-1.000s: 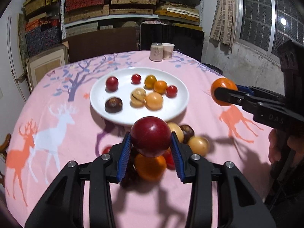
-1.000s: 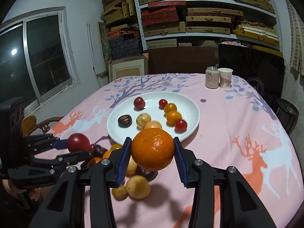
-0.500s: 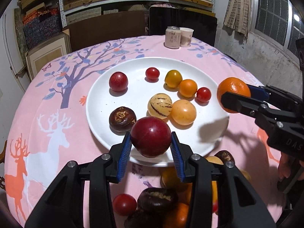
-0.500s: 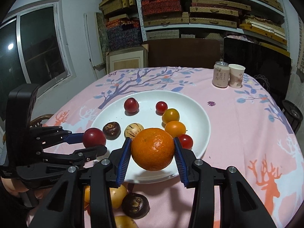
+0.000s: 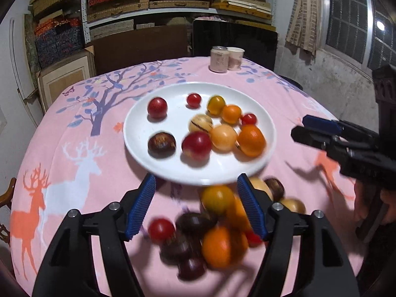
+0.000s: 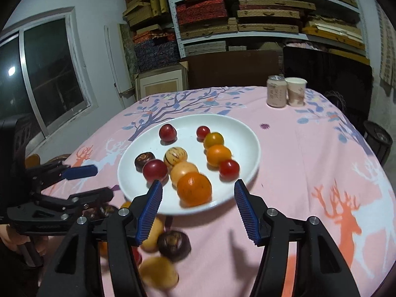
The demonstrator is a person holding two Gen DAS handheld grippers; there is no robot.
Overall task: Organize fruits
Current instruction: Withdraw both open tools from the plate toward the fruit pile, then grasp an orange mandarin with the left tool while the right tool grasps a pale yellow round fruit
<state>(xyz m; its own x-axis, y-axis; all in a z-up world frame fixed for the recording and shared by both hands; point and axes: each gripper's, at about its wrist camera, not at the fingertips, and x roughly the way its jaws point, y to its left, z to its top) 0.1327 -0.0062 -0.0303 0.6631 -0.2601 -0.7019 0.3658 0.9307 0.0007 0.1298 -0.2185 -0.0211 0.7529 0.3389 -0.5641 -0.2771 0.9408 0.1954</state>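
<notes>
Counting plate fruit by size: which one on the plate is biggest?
The orange at the plate's near edge; it is larger than every other fruit there.

Open worktop [image 6: 309, 163] right of the plate [image 6: 250, 146], clear up to the can [image 6: 276, 94] and cup [image 6: 296, 94] at the far edge. Near approach blocked by loose fruit pile [image 5: 212, 232] just beside the plate's near rim; plate centre crowded, far-left portion bare.

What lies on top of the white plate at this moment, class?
Nine fruits lie on the white plate: among them a large orange, a red plum and a dark chestnut-like fruit. The plate hides the cloth beneath it.
</notes>
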